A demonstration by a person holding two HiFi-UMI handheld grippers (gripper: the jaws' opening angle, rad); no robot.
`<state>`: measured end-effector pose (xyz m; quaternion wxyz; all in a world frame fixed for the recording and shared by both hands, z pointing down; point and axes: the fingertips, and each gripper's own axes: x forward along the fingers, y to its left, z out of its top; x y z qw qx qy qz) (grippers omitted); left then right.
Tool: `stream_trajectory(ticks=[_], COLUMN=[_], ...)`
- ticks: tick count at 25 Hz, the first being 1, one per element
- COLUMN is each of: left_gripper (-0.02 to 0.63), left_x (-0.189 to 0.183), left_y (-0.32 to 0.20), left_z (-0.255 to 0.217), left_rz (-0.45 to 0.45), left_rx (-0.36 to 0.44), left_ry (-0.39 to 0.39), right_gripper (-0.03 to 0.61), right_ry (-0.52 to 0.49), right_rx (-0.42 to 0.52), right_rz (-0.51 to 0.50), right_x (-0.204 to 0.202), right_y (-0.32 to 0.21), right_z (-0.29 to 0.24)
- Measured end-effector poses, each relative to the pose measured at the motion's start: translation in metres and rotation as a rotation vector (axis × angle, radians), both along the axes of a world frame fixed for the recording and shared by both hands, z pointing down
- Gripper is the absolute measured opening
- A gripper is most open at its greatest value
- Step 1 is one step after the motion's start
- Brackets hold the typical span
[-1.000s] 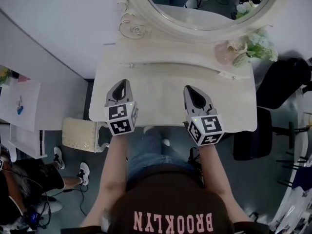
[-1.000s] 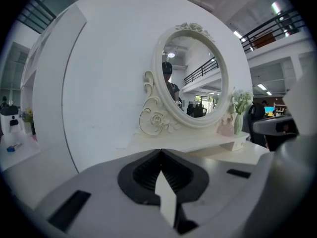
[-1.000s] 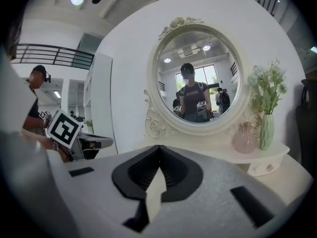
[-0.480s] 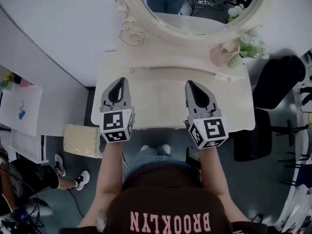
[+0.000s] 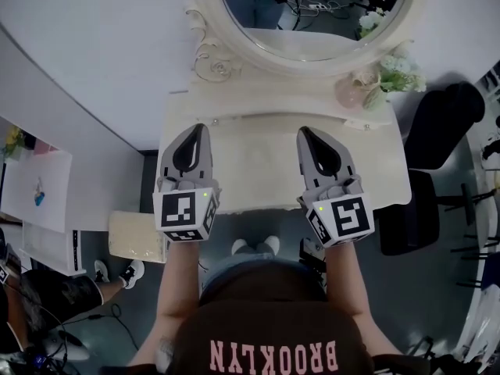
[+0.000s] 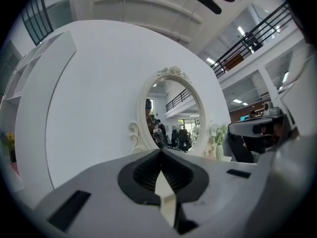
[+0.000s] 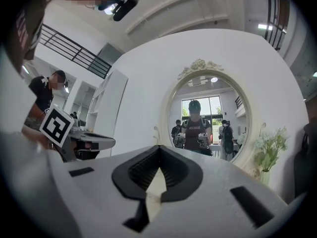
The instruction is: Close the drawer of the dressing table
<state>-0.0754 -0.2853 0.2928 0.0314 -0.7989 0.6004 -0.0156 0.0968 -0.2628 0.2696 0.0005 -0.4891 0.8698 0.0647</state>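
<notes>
The cream dressing table (image 5: 281,174) stands against a curved white wall under its oval mirror (image 5: 312,14). No drawer front shows from above; nothing sticks out past the table's front edge. My left gripper (image 5: 198,129) hovers over the left half of the tabletop, jaws shut and holding nothing. Over the right half my right gripper (image 5: 303,131) is likewise shut and holding nothing. The left gripper view has its closed jaws (image 6: 161,151) pointing level at the mirror (image 6: 173,115). In the right gripper view the closed jaws (image 7: 159,148) face the mirror (image 7: 210,120), which reflects the person.
A pale vase of flowers (image 5: 383,80) stands at the table's back right corner. A black chair (image 5: 441,131) is to the right of the table, a cream stool (image 5: 137,237) at its left front. Another person sits on the floor at lower left (image 5: 47,303).
Both grippers have risen towards the head camera and look larger, still side by side over the tabletop. Their jaws stay shut.
</notes>
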Motion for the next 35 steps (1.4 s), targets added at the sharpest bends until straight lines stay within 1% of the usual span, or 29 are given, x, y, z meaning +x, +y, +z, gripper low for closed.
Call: stream_trajectory(ticks=[2,5,8,12,17,24,35], left_gripper=[0.005,0.005,0.005,0.005,0.005,0.005,0.005], left_x=[-0.002,-0.009,-0.015,-0.018,-0.016,-0.016,-0.019], left_y=[0.004,0.008,0.012,0.014,0.016,0.013,0.015], left_z=[-0.01,-0.02,-0.023,-0.024,-0.022,-0.018,-0.02], left_rz=[0.007,0.002,0.001,0.013,0.021,0.021,0.016], left_rx=[0.024,0.038,0.049,0.045,0.044,0.02,0.026], left_ry=[0.006,0.025,0.029,0.057,0.041,0.032,0.017], right_gripper=[-0.002,-0.002,-0.002,-0.002,-0.002,-0.002,-0.002], right_ry=[-0.012,-0.015,-0.02,-0.037,-0.024,-0.011,-0.017], right_rx=[0.029,0.056,0.04,0.011,0.013,0.019,0.021], right_rz=[0.007,0.019,0.025,0.037,0.046,0.04,0.033], right_x=[-0.001,-0.004,-0.006,-0.003,0.0,-0.001,-0.005], right_y=[0.004,0.007,0.007,0.006,0.007,0.007,0.006], right_z=[-0.01,-0.018,-0.016,-0.011,-0.012,-0.015,-0.016])
